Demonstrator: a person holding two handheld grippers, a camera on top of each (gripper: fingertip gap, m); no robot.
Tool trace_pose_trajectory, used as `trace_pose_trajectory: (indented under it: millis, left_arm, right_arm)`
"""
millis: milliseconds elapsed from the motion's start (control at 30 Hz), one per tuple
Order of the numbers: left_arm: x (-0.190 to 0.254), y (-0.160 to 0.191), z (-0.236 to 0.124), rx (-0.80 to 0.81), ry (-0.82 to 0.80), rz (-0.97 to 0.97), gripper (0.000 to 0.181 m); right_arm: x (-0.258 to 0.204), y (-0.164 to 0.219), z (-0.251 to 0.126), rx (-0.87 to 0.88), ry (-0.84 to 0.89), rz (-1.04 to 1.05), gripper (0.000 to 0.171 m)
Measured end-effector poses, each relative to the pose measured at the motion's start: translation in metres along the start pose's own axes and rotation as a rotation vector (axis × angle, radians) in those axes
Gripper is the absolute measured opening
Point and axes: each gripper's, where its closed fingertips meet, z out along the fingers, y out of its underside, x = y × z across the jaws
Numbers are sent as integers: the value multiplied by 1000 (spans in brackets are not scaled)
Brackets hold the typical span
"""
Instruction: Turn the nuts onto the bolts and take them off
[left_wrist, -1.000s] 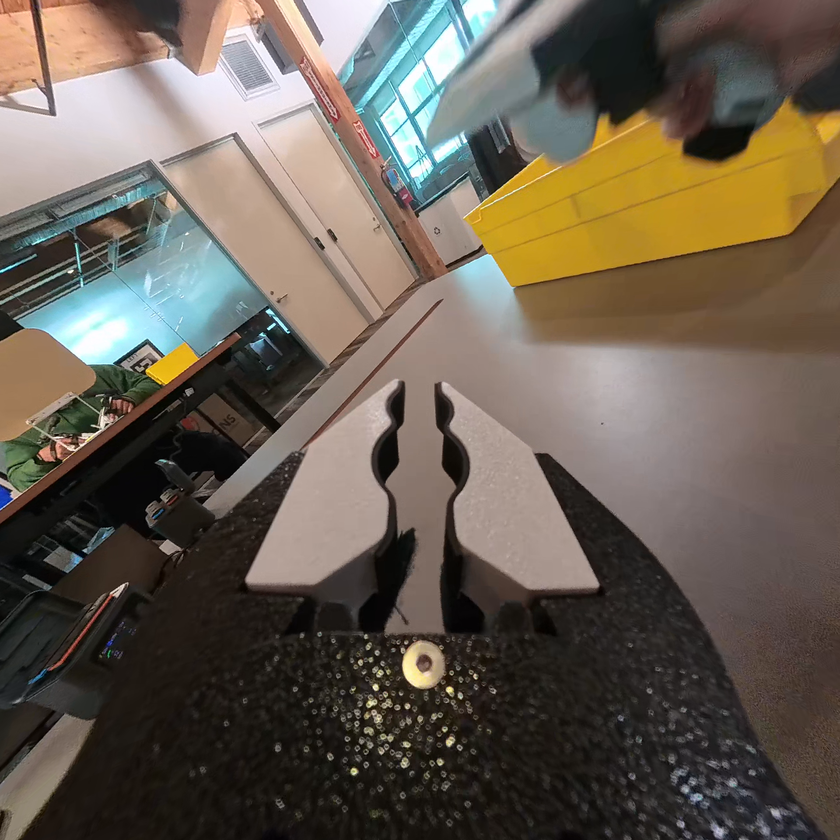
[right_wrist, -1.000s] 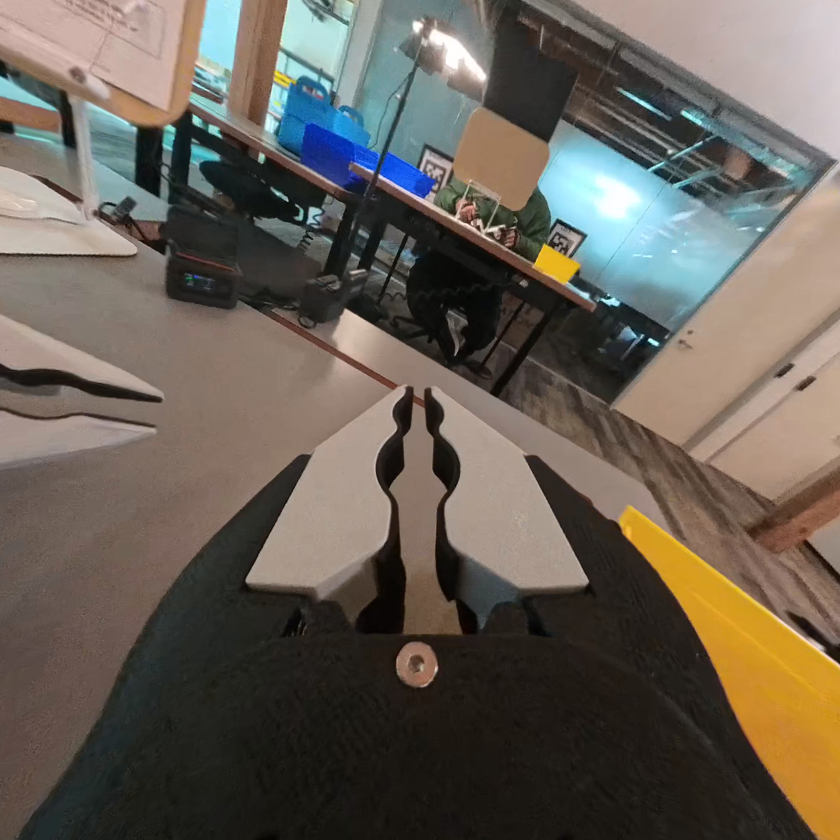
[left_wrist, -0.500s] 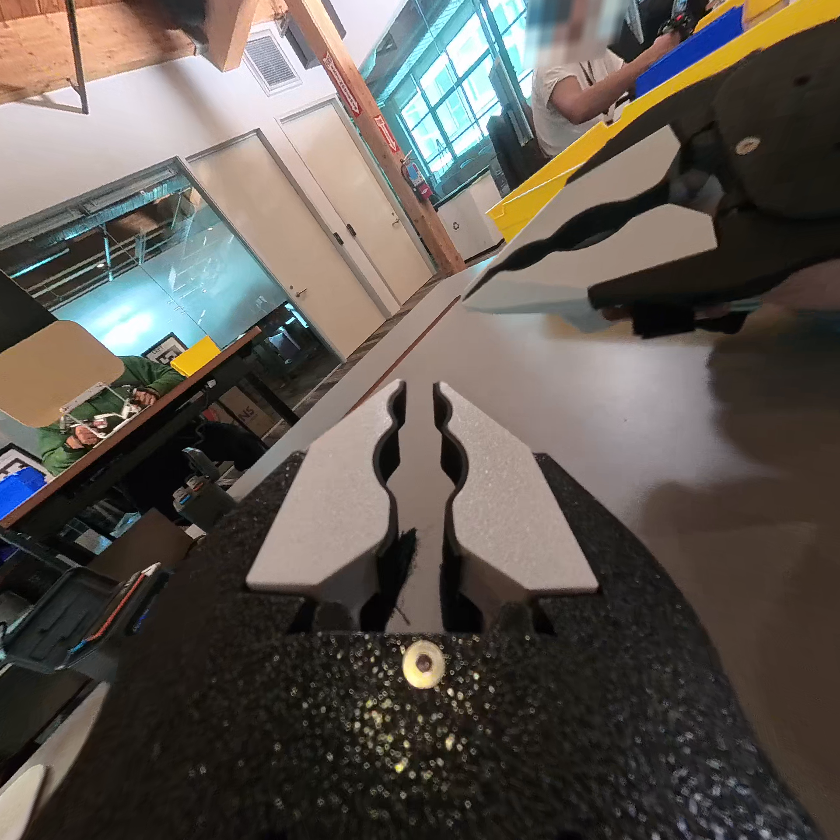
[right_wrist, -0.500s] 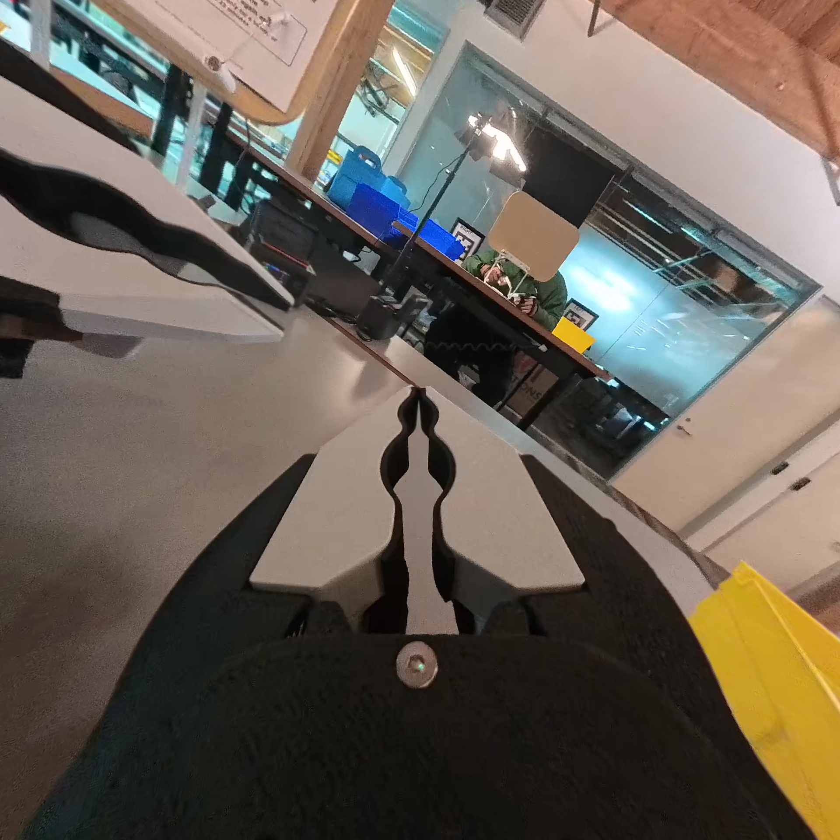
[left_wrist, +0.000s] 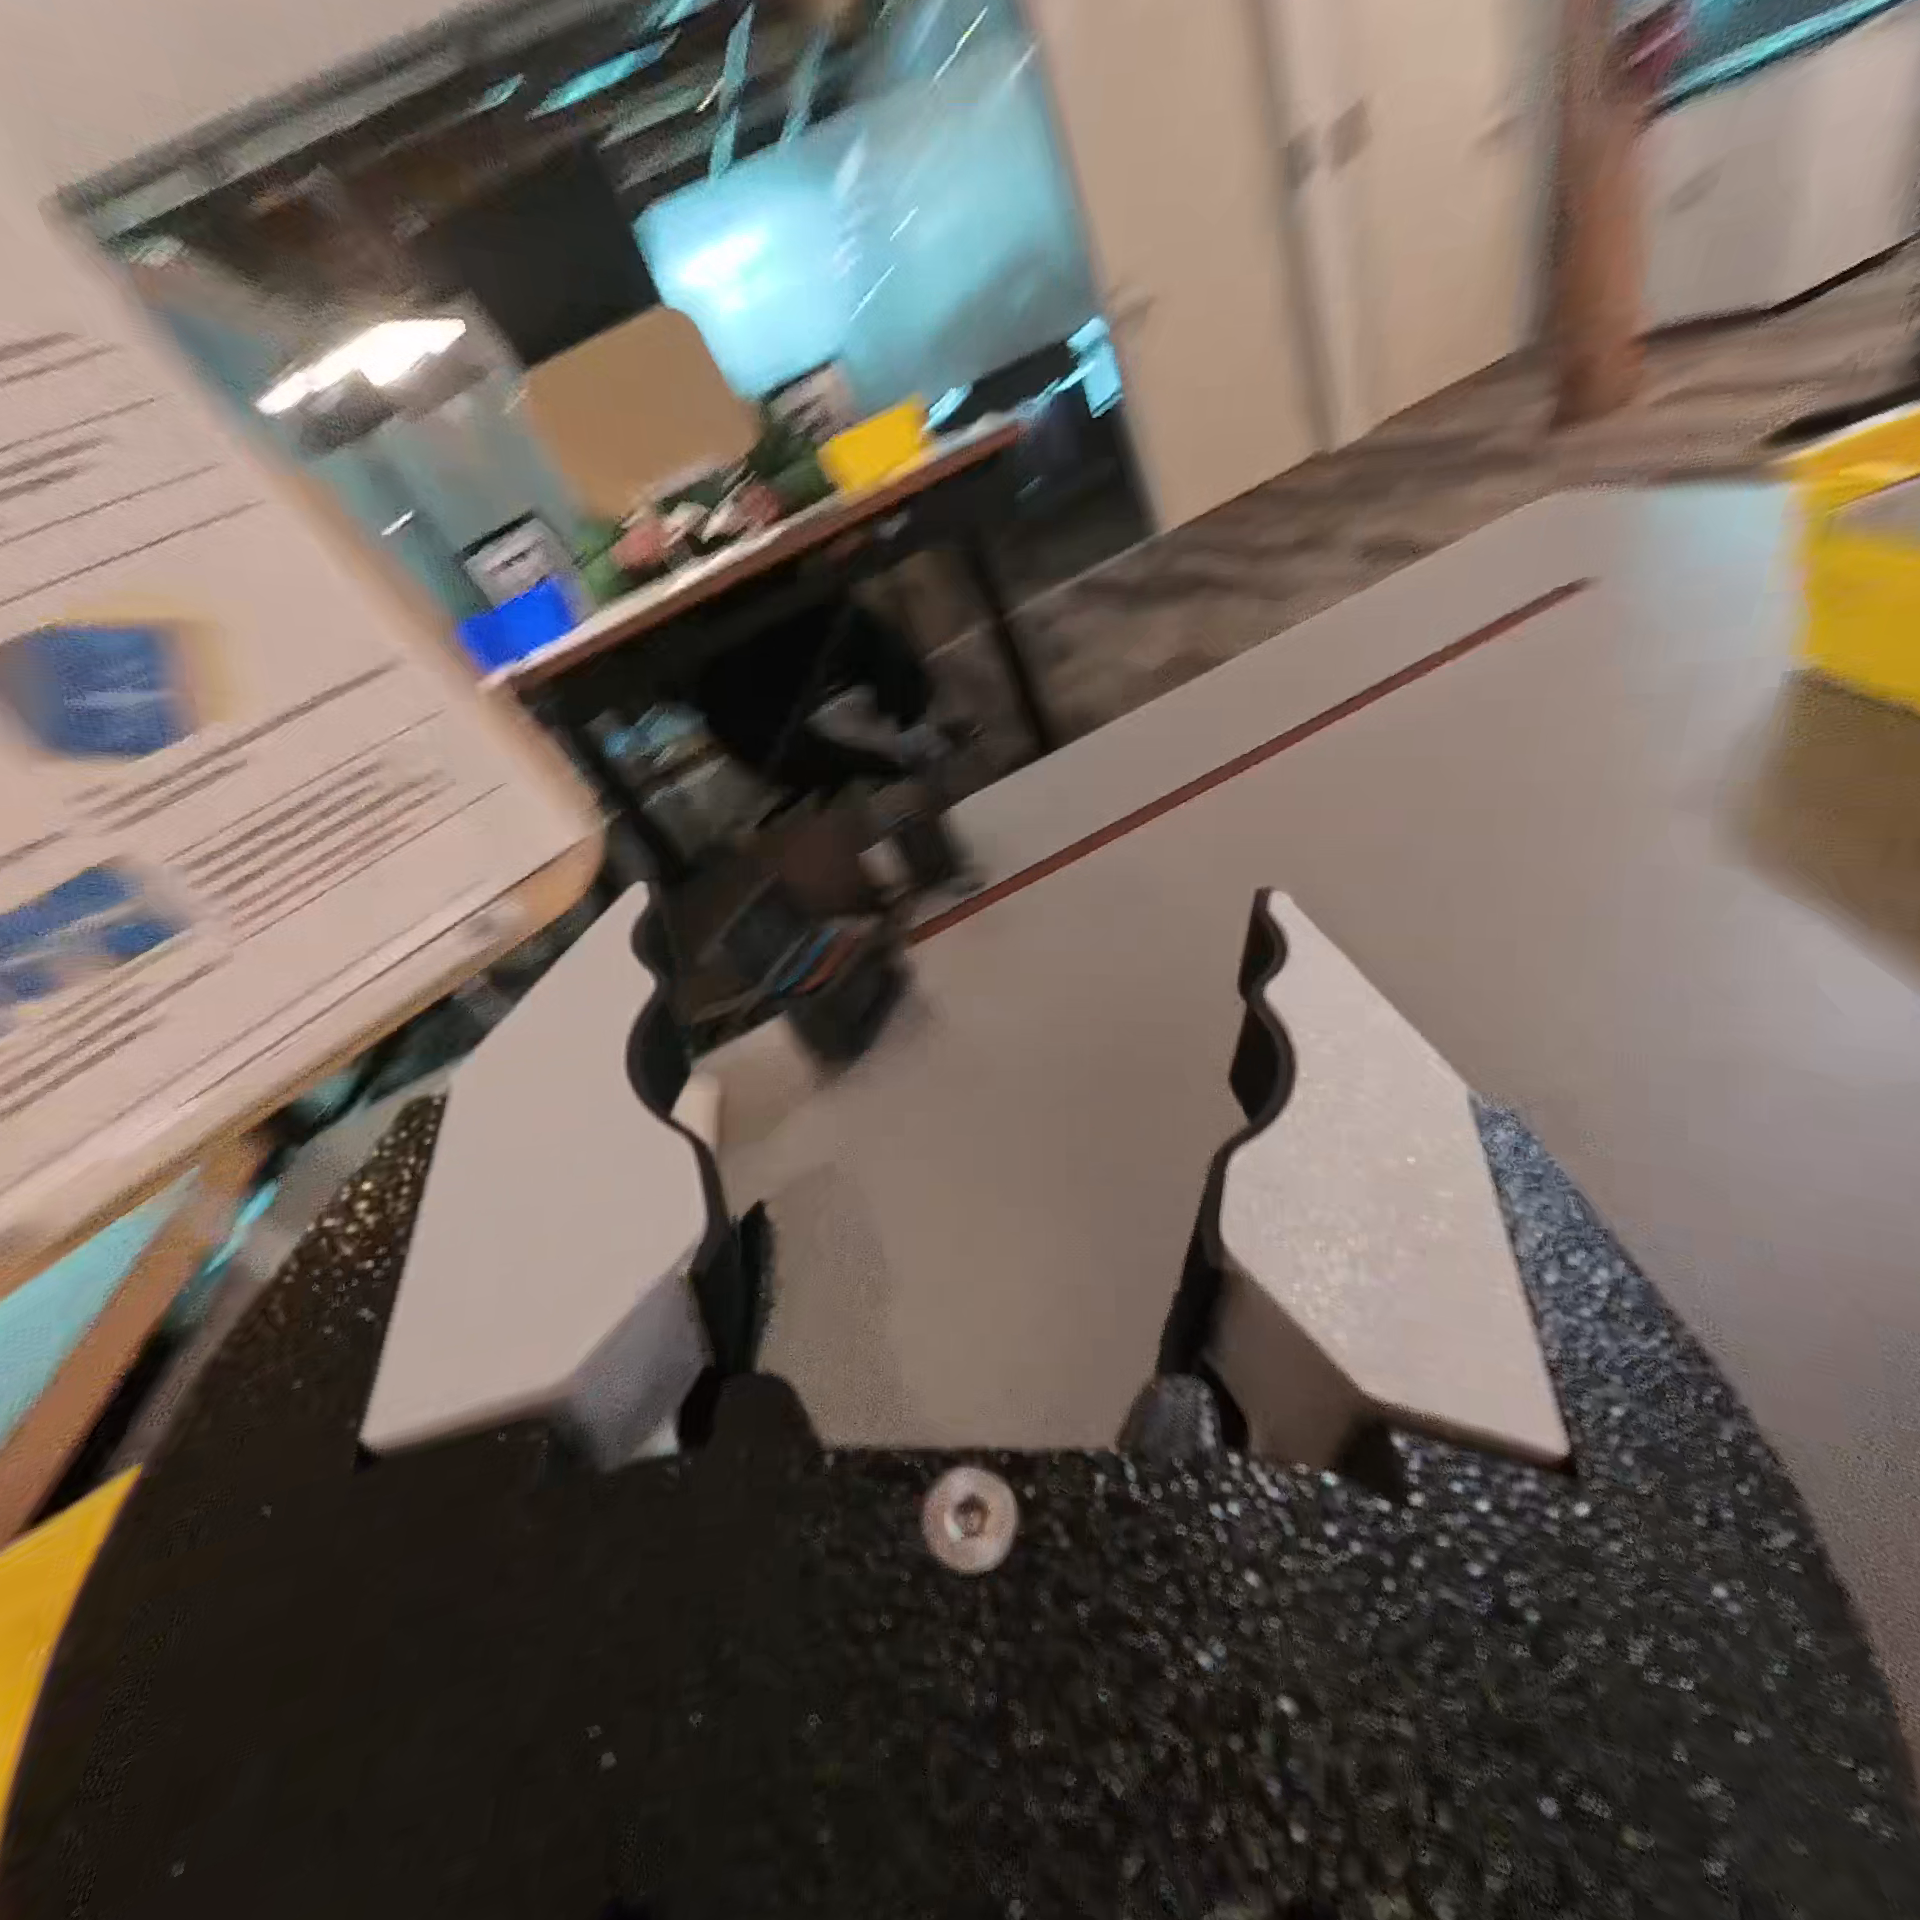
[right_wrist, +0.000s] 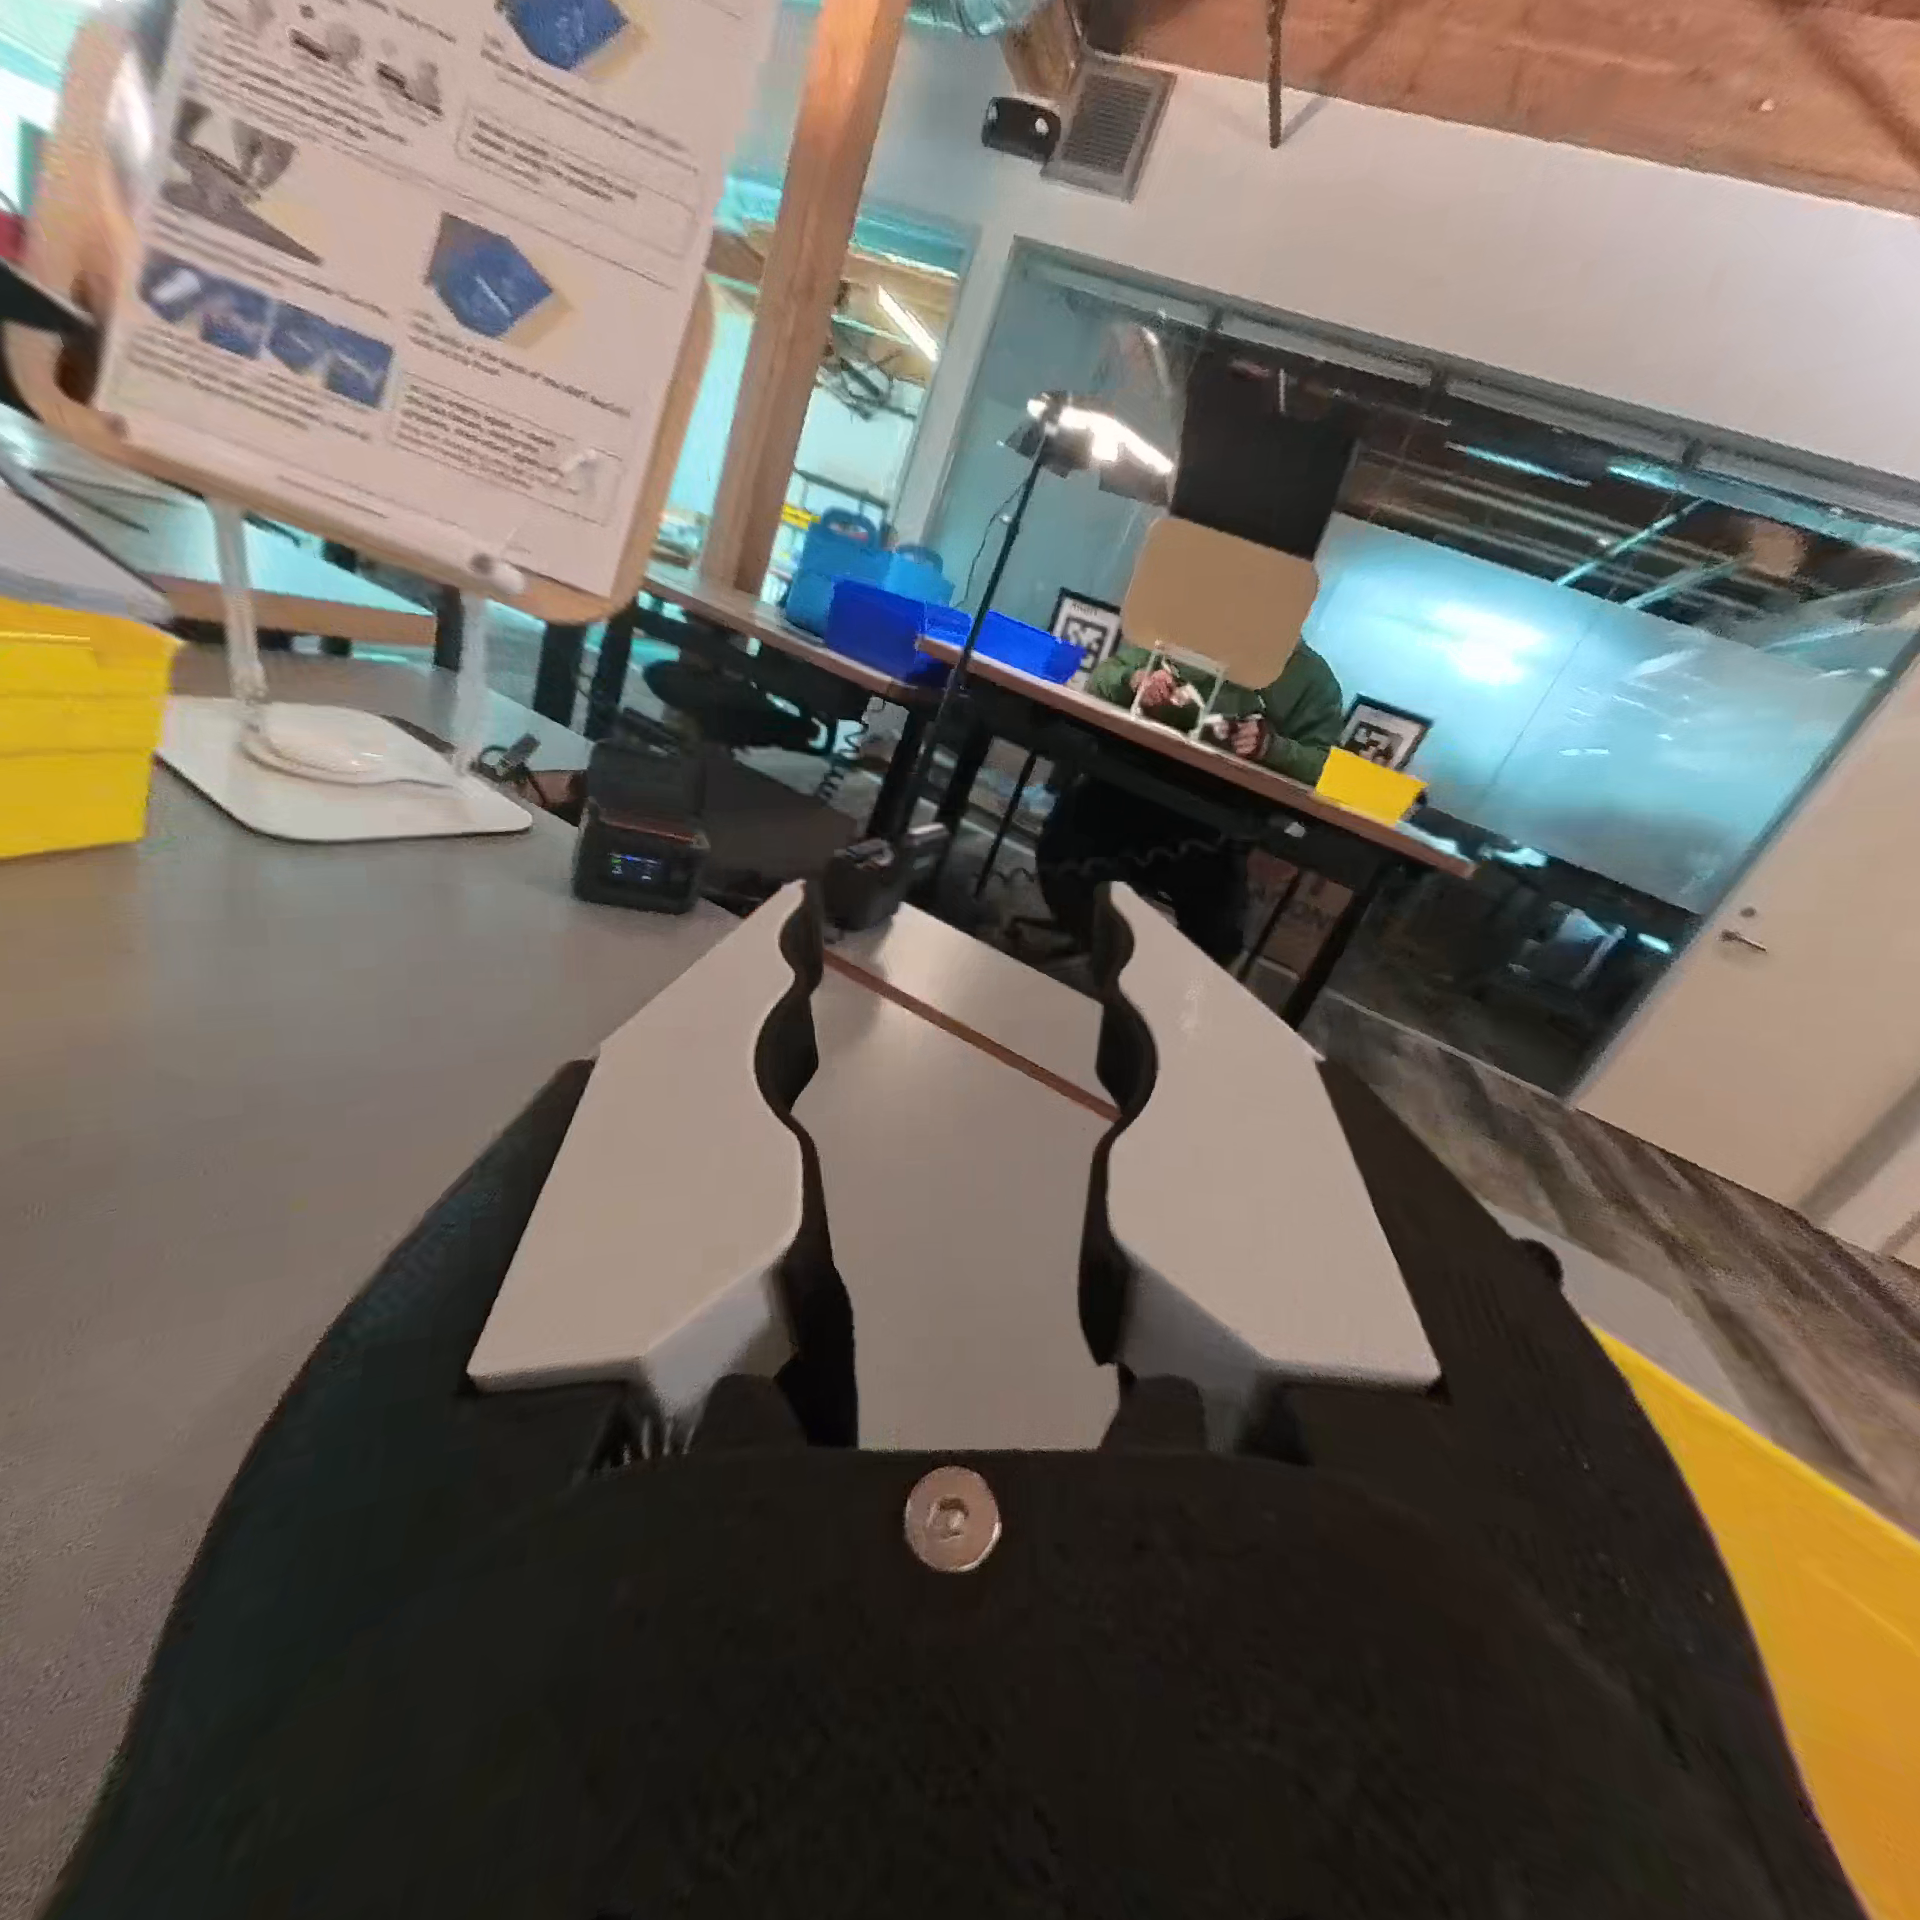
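A: Start at the fingers. What do they hold?

B: Nothing. The left gripper (left_wrist: 951, 935) has its grey fingers (left_wrist: 540, 1174) spread wide, with bare grey table (left_wrist: 1403, 883) between them. The right gripper (right_wrist: 956, 930) is parted too, less widely, over the same table.

A: The nuts and bolts?

B: Neither view shows them. A yellow bin (right_wrist: 1808, 1621) at the right gripper's right is cut off by the frame edge, so its inside is hidden. Another yellow bin (right_wrist: 73, 727) sits far left, beside the white base of a stand carrying a printed sheet (right_wrist: 416, 239).

A: And the left view?

B: Heavily smeared by motion; the sheet (left_wrist: 208, 779) and a yellow bin (left_wrist: 1860, 582) at right are only blurs.

A: Compared with half a second ago?

B: Both grippers were nearly shut then; now both gape. The right gripper no longer shows in the left view, and neither shows in the other's.
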Motion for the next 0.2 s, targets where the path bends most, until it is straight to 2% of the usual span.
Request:
trace_pose_trajectory:
  millis: [100, 167, 200]
  left_arm:
    - [-54, 15, -34, -227, -91, -52, 114]
    - [-80, 52, -60, -449, -122, -34, 116]
    - [-89, 75, -75, -572, -127, -29, 112]
  right_arm:
    - [77, 1, -28, -239, 66, -16, 57]
    - [139, 39, -71, -520, 139, -18, 54]
    - [165, 65, -99, -667, 158, 9, 50]
